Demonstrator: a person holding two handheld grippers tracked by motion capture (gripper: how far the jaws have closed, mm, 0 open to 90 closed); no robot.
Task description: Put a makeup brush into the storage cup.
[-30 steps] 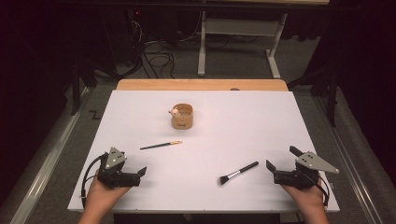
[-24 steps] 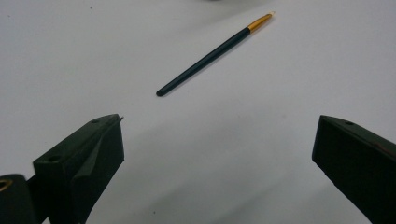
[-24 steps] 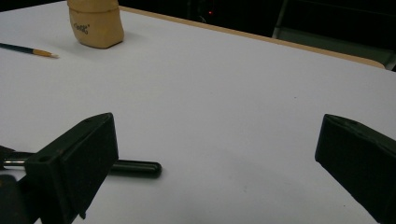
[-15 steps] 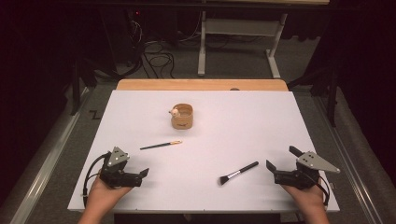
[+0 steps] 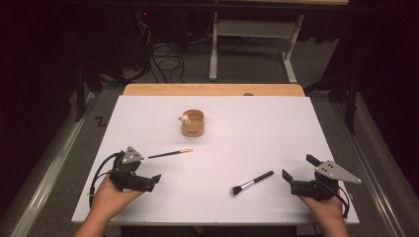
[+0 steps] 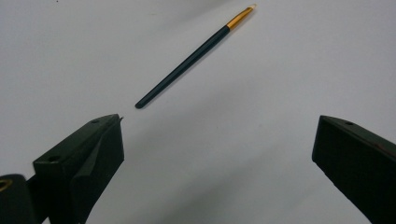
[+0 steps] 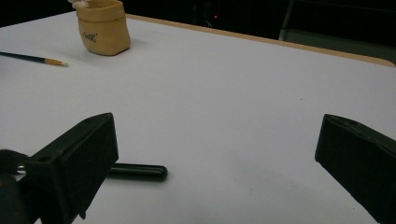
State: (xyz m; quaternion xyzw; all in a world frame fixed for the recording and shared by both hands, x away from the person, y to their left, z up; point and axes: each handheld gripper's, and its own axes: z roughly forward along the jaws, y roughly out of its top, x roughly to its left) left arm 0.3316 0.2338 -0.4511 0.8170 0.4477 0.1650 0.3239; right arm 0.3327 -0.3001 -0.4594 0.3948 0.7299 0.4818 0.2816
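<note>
The left claw (image 5: pixel 157 178) rests near the front left of the white desk (image 5: pixel 257 128) with its jaws wide apart and nothing between them; the right claw (image 5: pixel 285 177) sits near the front right, jaws likewise spread and empty. The thin brush (image 5: pixel 170 154) with the gold ferrule lies flat just beyond the left claw, its dark handle end pointing toward that claw in the left gripper view (image 6: pixel 194 56); the flat-headed brush (image 5: pixel 252 183) lies near the right claw, handle end toward it, and in the right gripper view its rounded handle tip (image 7: pixel 137 172) shows just beside one jaw. The small tan pot (image 5: pixel 192 123) stands upright farther back, near the middle, well apart from both brushes.

Judging from this, the likely work is lifting the brushes into the pot; the risks lie in the pick-up. Both brushes are slim and lie flush on a smooth surface, so a jaw that comes down off-centre may roll or skid the handle away; closing near a handle's end may let the brush pivot and droop; a careless drop-in could tip the light pot.
</note>
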